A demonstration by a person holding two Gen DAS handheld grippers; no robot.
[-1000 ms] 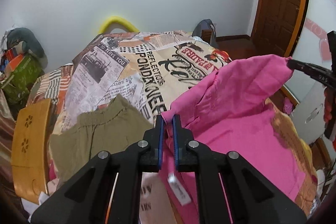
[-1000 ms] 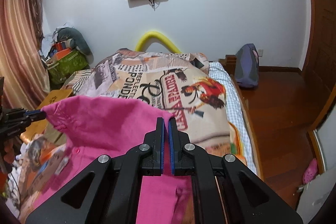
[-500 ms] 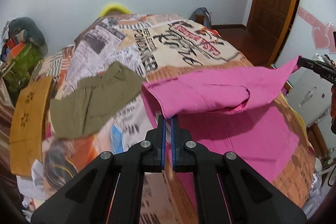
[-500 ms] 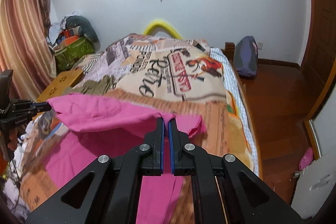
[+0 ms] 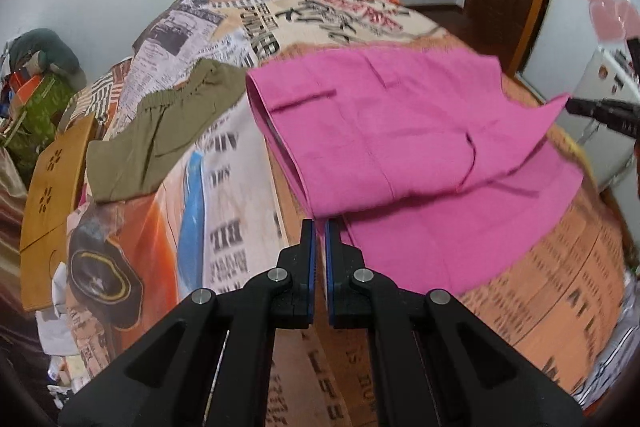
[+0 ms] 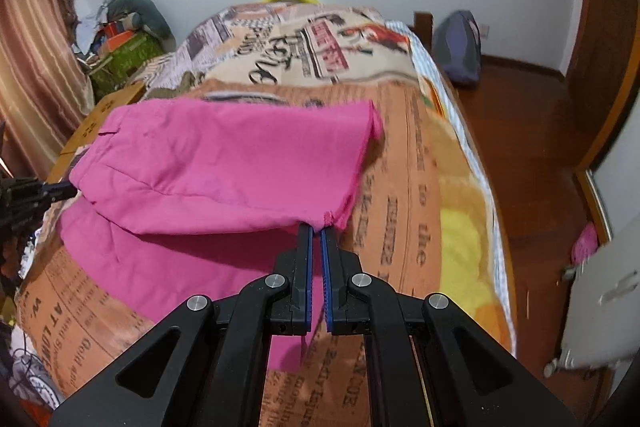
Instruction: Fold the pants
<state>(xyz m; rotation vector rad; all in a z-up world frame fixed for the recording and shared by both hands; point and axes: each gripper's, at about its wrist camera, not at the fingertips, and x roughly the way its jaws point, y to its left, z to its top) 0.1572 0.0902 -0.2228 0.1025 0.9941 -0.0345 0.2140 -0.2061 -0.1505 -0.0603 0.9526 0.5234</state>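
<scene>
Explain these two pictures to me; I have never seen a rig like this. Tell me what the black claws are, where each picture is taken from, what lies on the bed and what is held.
There is no robot here. A person holds a two-finger claw in each hand, and a wide-angle camera on each looks along its fingers.

One picture is from the left claw, the other from the right claw. Each also shows in the other's picture, at the edge.

The surface is a bed with a newspaper-print cover. On it lie pink pants and an olive garment.

Both claws are shut, each pinching a corner of the pink pants; its upper layer is folded over the lower.
</scene>
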